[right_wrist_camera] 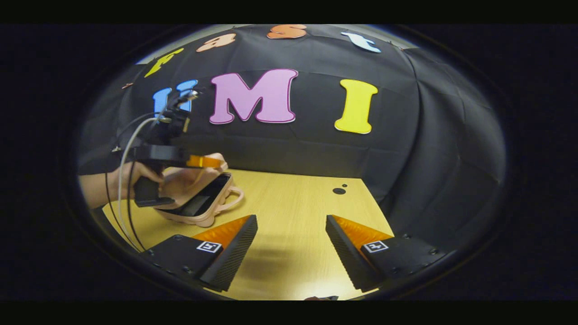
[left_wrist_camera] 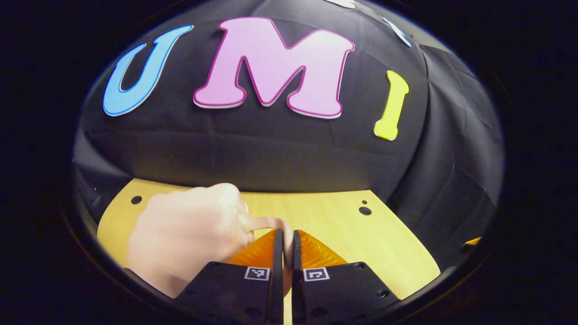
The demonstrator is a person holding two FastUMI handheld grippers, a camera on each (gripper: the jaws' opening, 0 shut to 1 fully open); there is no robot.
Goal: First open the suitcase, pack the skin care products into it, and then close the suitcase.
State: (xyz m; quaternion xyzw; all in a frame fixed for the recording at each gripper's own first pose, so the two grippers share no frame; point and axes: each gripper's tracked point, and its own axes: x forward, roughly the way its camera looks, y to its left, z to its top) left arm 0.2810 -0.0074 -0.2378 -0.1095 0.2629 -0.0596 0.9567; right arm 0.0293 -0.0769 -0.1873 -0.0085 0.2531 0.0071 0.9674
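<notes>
Suitcase sits lid-up at the bench's left side, well left of the open, empty right tool, while the left tool, nearer, hangs just over its lid, jaws pressed together on a thin flap I can't identify.

Suitcase: one, lid raised.
Table: one, under the suitcase.
Grippers: two. Left gripper at the suitcase lid; right gripper in front of the suitcase, apart from it.
Hand: one, behind the suitcase.
Holes in the table: three, one left of the suitcase and two close together to its right.
Markers: two per gripper.
White cable: one, behind the suitcase.
</notes>
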